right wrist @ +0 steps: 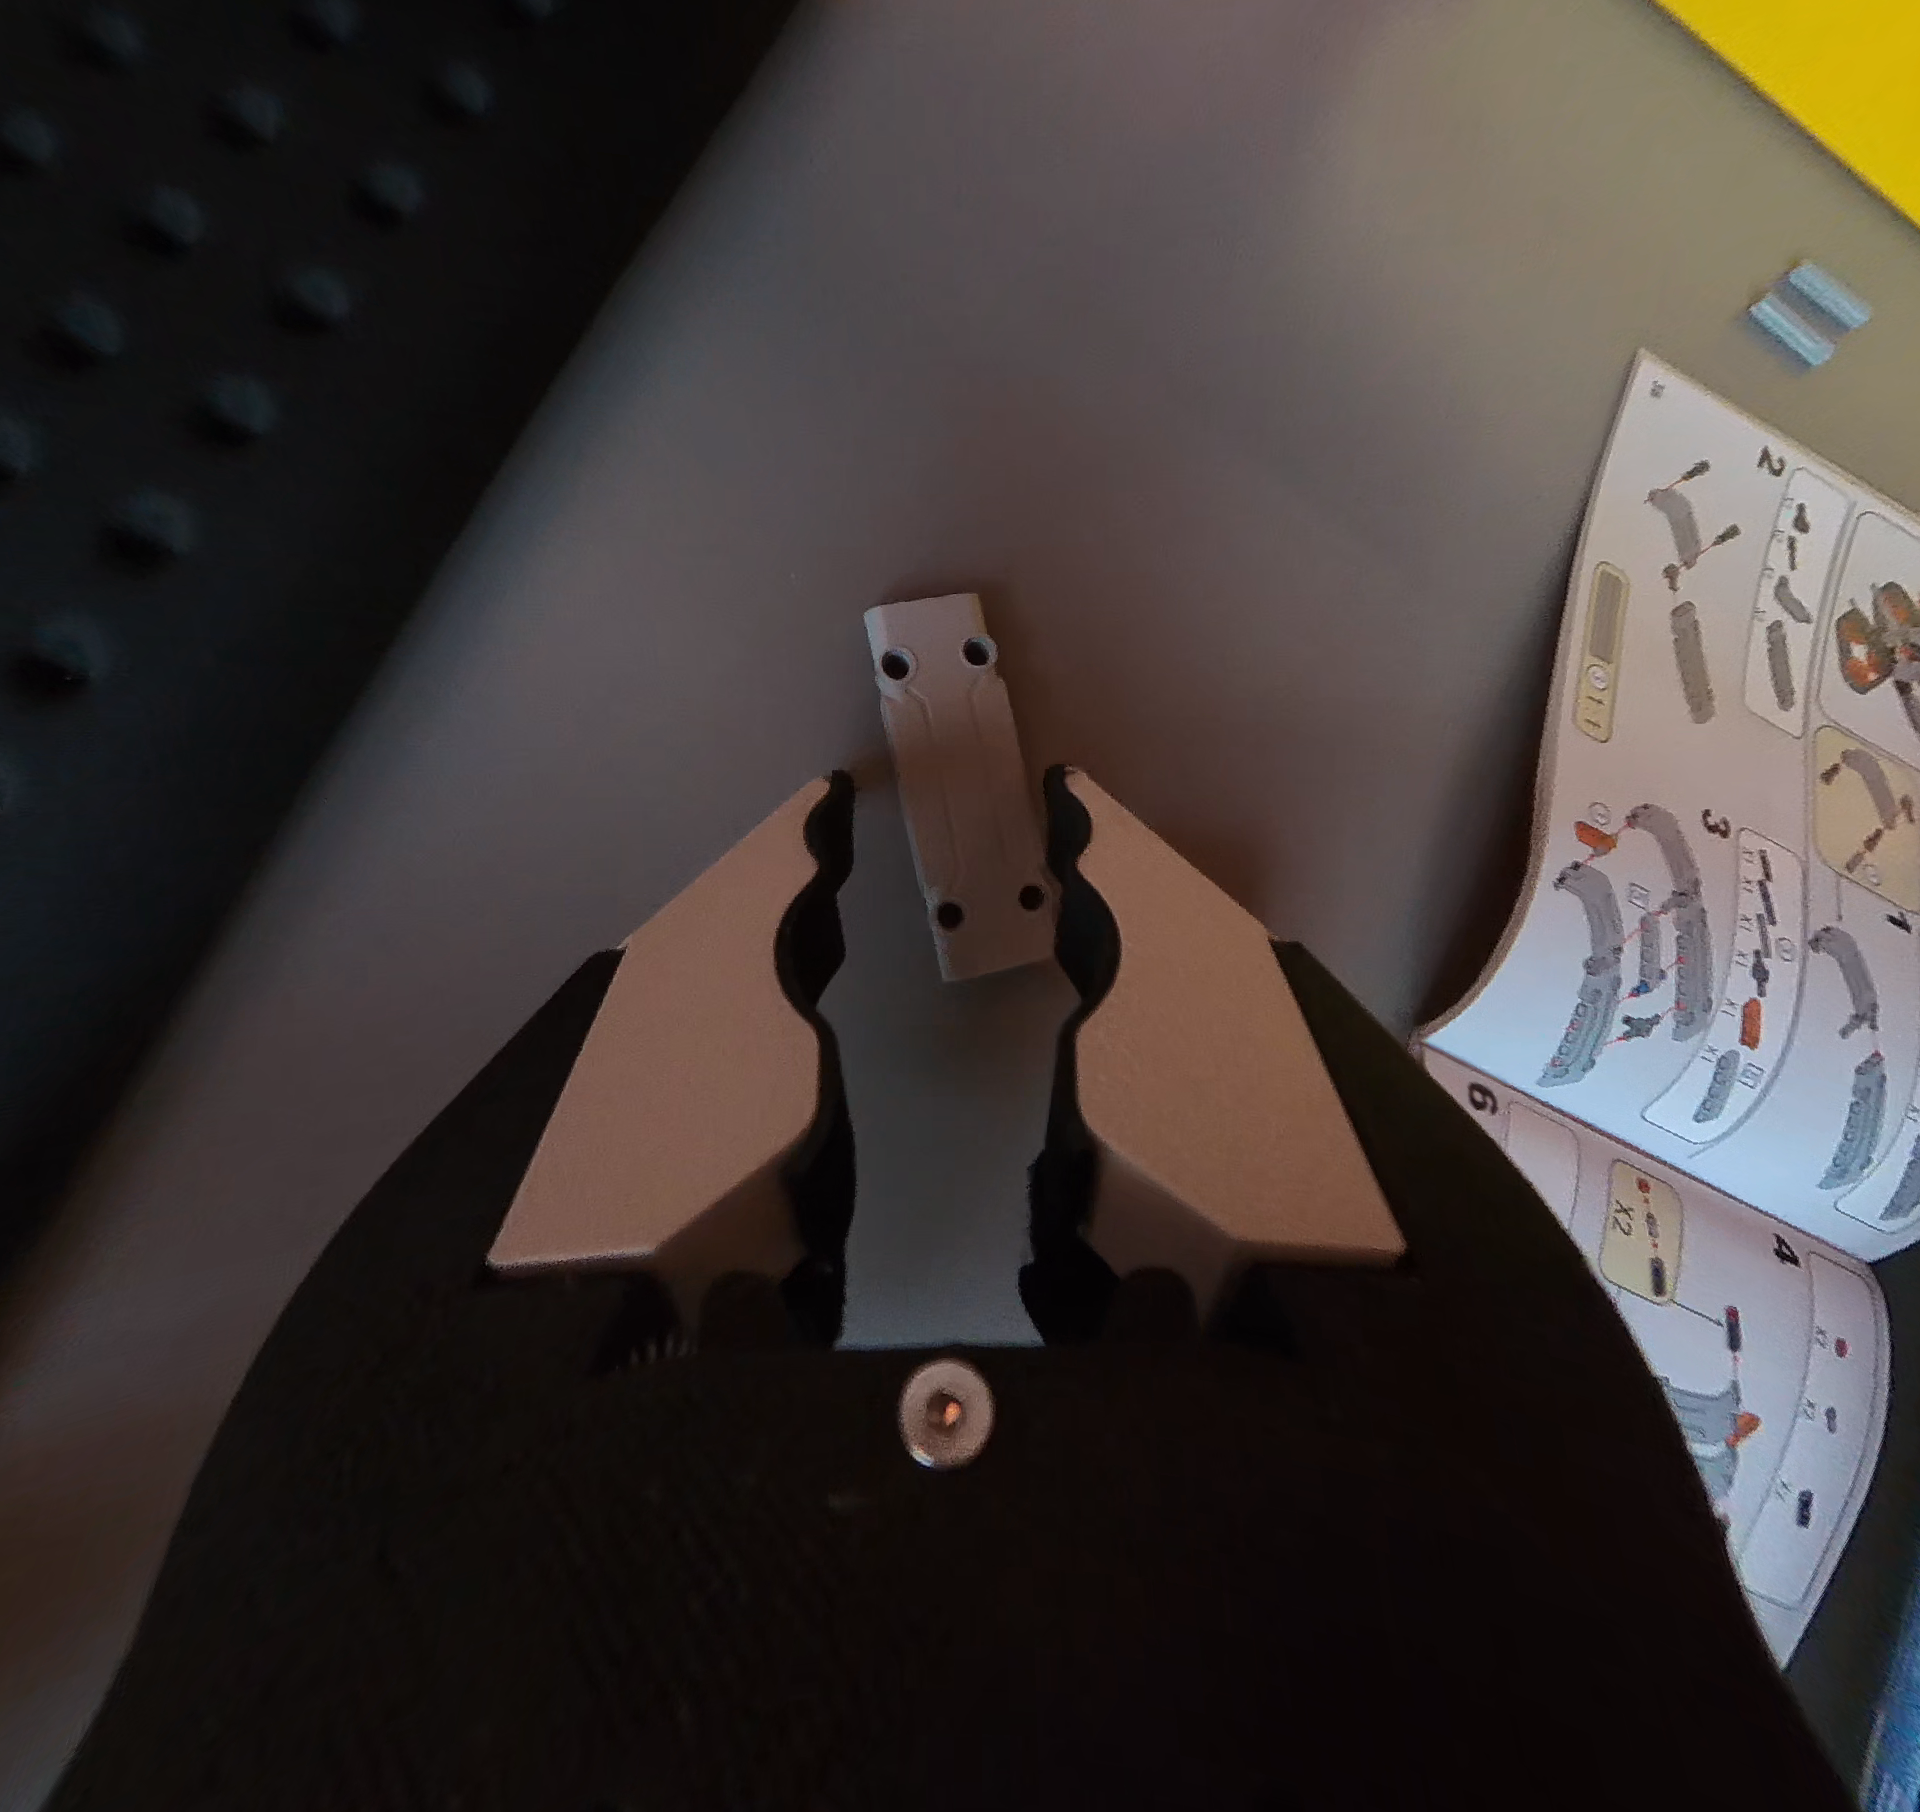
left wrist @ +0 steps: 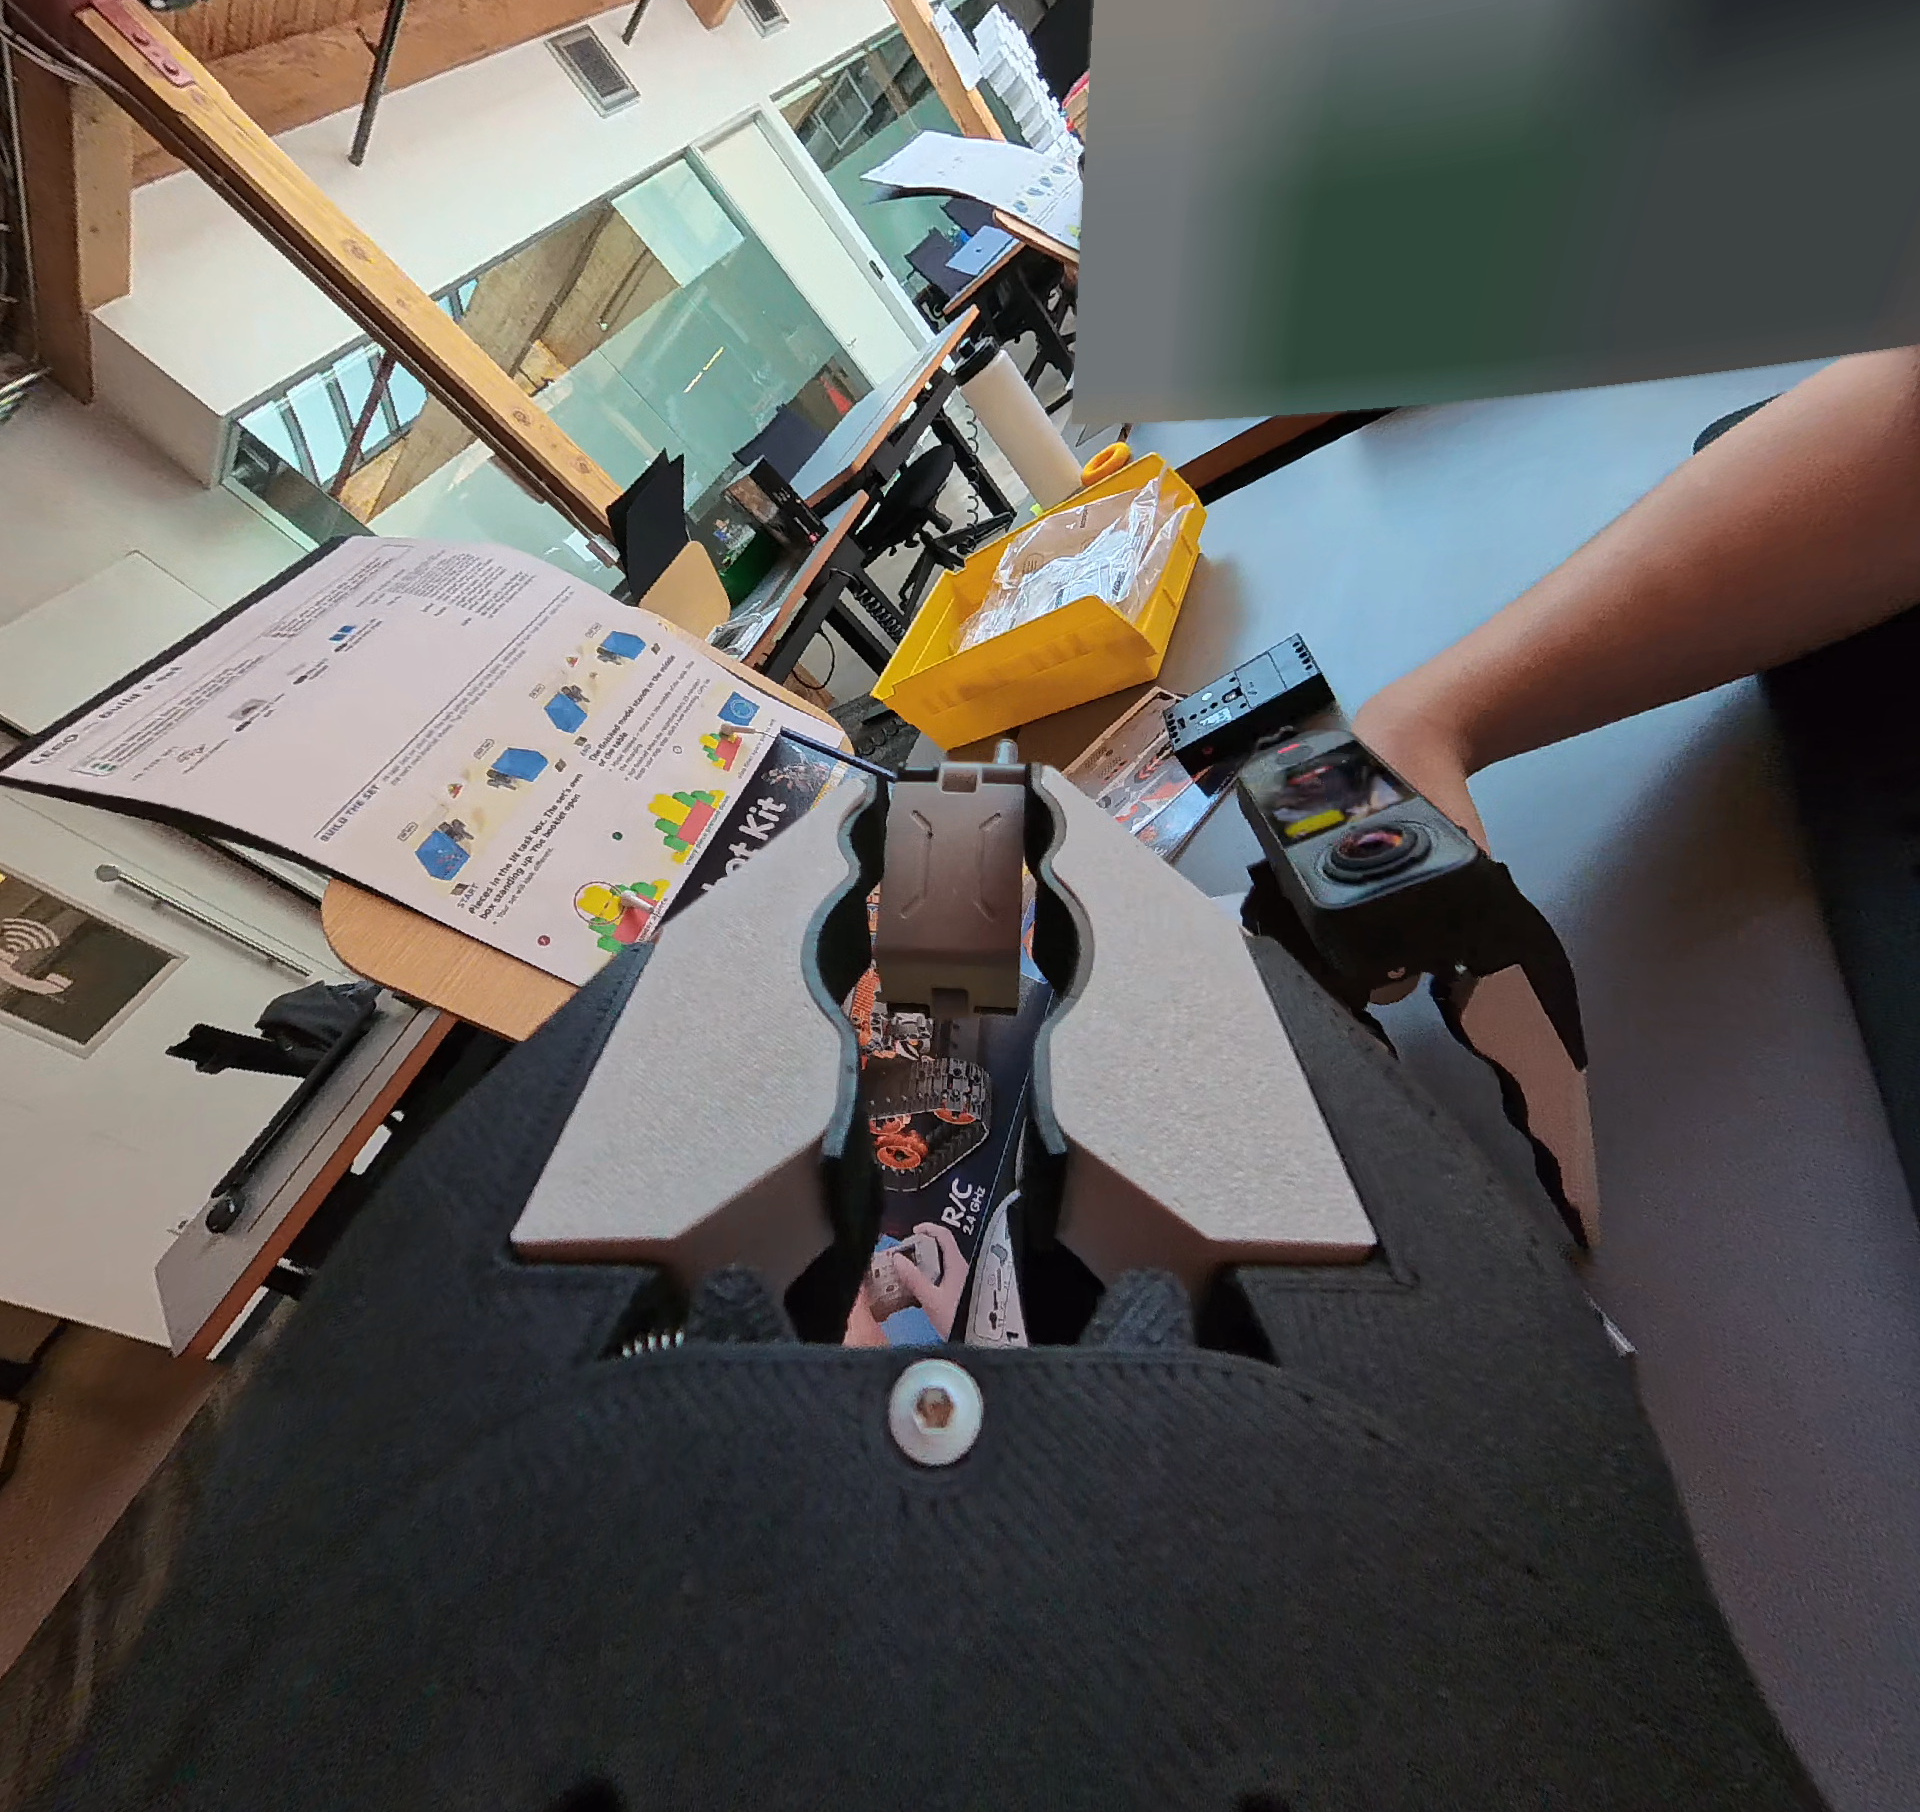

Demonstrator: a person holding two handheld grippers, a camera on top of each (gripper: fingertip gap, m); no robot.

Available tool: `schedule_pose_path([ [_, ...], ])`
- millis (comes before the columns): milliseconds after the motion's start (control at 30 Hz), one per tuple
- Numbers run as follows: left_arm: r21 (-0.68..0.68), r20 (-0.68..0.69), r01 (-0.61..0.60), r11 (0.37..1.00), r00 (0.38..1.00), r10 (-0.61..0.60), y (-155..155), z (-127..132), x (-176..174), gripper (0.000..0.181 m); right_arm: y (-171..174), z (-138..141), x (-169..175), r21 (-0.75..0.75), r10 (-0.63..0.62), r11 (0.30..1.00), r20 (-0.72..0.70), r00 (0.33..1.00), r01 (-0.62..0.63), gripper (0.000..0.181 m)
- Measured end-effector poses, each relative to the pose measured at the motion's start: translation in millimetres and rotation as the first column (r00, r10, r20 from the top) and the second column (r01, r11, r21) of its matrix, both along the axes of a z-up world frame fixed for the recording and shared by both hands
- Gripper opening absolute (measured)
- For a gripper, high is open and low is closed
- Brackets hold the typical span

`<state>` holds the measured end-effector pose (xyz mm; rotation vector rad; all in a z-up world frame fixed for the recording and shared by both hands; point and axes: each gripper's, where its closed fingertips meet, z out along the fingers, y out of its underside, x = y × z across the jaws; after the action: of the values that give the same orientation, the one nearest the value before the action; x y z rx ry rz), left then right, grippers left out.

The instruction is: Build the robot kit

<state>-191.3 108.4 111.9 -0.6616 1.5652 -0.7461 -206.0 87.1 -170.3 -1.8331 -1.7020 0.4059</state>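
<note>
Left gripper first: I've got it clamped on a grey block-shaped part, pinched between both fingertips, its long axis running straight away from me along the fingers, a small pin poking out at the far end. It hangs lifted over a dark printed kit box with a picture of an orange tracked vehicle; there's lettering on it, which I'll leave unread. To the left a printed instruction sheet with coloured brick pictures curls over a wooden board. Far right sits a yellow bin holding clear plastic bags, and nearer, on the right, a hand carries my other tool with its camera. Over to my right gripper now: jaws parted, a curved grey panel with four pin holes lying between the tips on the grey table. It seems to brush the right finger only, with a gap on the left, so I'm not gripping it. Its long axis points away from me, tilted slightly leftward at the far end. A black studded mat fills the far left; an open building booklet lies right, a small pale blue piece beyond it, and a yellow corner at far right.
</note>
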Motion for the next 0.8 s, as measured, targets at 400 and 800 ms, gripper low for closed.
schedule_pose_path([
  [400,-0.011,-0.037,-0.009,1.000,0.999,0.009,3.4,-7.3,-0.2,0.025,-1.9,-3.4,-4.3,-0.135,-0.053,0.990,-0.066,0.996,0.044,0.028],
  [800,-0.027,-0.008,-0.004,1.000,1.000,0.004,4.3,-1.9,-9.5,0.025,-14.8,187.7,19.7,-0.236,-0.096,0.949,-0.849,0.520,-0.209,0.024],
])
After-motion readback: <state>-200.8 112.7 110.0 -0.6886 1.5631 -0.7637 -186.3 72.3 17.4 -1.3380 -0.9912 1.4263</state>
